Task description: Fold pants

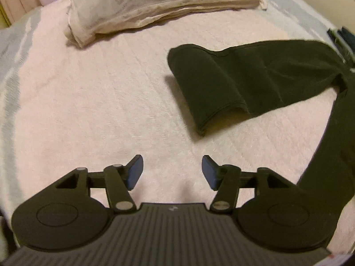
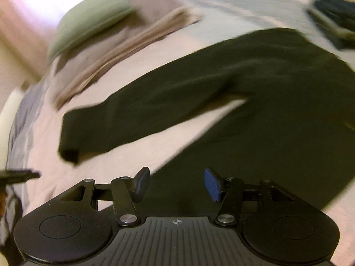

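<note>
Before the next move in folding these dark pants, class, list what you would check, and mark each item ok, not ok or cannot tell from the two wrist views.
1. Left gripper free to grasp: ok, jaws apart and holding nothing, above bare pink bedcover.
2. Right gripper free to grasp: ok, jaws apart, nothing between them, over dark cloth.
3. Pants lying flat: not ok, the leg hem arches up in a ridge.
4. The two legs aligned: not ok, they spread apart with bedcover showing between them.
5. Folding area free of the cream folded linens: ok, they lie apart from the pants.
6. Waistband position: cannot tell, the right view is blurred.
</note>
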The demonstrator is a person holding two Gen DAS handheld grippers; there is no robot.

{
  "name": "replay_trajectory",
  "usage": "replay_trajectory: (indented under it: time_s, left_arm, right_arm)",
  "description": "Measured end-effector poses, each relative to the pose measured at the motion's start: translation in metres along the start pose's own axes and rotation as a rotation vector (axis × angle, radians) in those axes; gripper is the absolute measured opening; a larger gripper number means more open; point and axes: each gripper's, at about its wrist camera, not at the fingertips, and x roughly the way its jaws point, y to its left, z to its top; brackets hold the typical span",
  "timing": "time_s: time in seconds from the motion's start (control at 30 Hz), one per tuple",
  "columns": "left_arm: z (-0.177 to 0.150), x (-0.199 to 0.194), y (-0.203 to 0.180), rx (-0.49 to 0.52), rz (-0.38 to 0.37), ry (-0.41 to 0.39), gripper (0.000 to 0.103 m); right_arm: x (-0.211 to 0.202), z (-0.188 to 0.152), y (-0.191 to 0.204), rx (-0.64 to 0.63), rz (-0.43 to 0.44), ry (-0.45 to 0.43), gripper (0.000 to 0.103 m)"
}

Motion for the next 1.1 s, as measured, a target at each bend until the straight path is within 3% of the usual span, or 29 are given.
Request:
replay_trajectory:
  time_s: [0.07, 0.27, 0.37, 0.43, 0.5, 0.57, 0.63, 0.67, 0.7, 0.77, 0.83, 0.9, 1.0, 1.1]
  left_arm:
    - [-0.003, 0.021, -0.005, 0.019, -0.007, -0.037, 0.062]
    - [-0.003, 0.085, -0.025, 0.001, -0.063, -0.172, 0.06]
    - [0.001, 0.098, -0.021, -0.042, -0.004, -0.202, 0.007]
    - [0.002, 0.084, -0.017, -0.016, 0.083, -0.225, 0.007]
    - [0.004, 0.057, -0.015, 0.129, 0.233, -0.251, 0.008]
    - [-0.001, 0.033, -0.024, 0.374, 0.376, -0.271, 0.01]
    - [-0.009, 0.035, -0.035, 0.537, 0.444, -0.168, 0.014]
    - [-0.015, 0.042, -0.037, 0.581, 0.446, -0.088, 0.016]
    - [-0.022, 0.047, -0.037, 0.586, 0.449, -0.058, 0.016]
    - [-0.036, 0.057, -0.028, 0.533, 0.415, 0.025, 0.016]
    - [-0.049, 0.054, -0.014, 0.413, 0.355, 0.039, 0.016]
    - [-0.053, 0.039, 0.004, 0.237, 0.247, -0.007, 0.02]
    - [-0.051, 0.023, 0.047, -0.128, 0.055, -0.105, 0.042]
    - [-0.037, 0.021, 0.087, -0.377, -0.035, -0.168, 0.046]
  right_arm:
    - [0.027, 0.001, 0.031, -0.076, 0.021, 0.014, 0.053]
    - [0.086, 0.006, 0.089, -0.322, 0.03, 0.022, 0.054]
    - [0.103, 0.009, 0.093, -0.34, 0.01, 0.027, 0.054]
    - [0.107, 0.011, 0.092, -0.333, -0.011, 0.038, 0.054]
    - [0.103, 0.014, 0.091, -0.331, -0.013, 0.042, 0.054]
    - [0.099, 0.015, 0.092, -0.33, -0.01, 0.044, 0.054]
    - [0.095, 0.014, 0.091, -0.322, -0.01, 0.053, 0.055]
    - [0.093, 0.014, 0.09, -0.315, -0.012, 0.057, 0.055]
    - [0.092, 0.013, 0.089, -0.307, -0.013, 0.06, 0.055]
    - [0.086, 0.011, 0.085, -0.284, -0.02, 0.065, 0.055]
    - [0.078, 0.007, 0.079, -0.263, -0.029, 0.064, 0.055]
    - [0.071, 0.003, 0.074, -0.25, -0.045, 0.069, 0.056]
    - [0.068, -0.004, 0.067, -0.237, -0.061, 0.087, 0.056]
    - [0.073, -0.006, 0.068, -0.254, -0.061, 0.097, 0.057]
